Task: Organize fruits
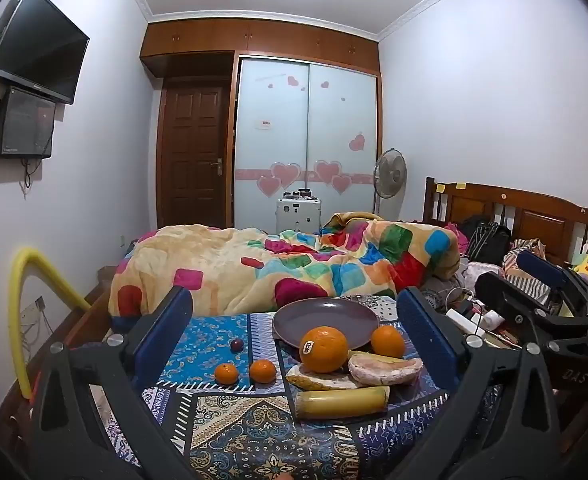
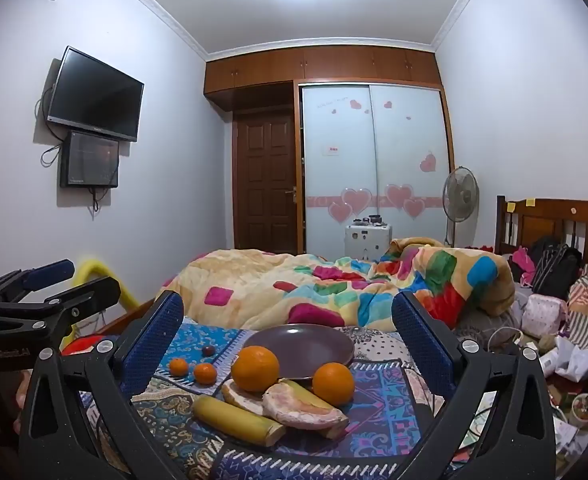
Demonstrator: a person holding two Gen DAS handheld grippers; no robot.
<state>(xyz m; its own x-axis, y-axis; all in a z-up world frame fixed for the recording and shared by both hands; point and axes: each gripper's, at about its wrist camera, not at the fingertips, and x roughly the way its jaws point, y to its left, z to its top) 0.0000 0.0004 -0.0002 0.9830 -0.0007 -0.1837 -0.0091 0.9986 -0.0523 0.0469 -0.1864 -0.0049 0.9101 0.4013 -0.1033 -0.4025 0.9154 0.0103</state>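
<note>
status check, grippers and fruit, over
Left gripper open, right gripper open, both empty. Plate empty; oranges, banana on cloth. Nothing blocking.

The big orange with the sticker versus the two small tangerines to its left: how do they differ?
The stickered orange is clearly larger than either tangerine. It carries a dark label; the tangerines show none. It sits against the purple plate and the pomelo pieces, while the tangerines lie apart on the patterned cloth, side by side. All three are round, orange and ungripped.
</note>
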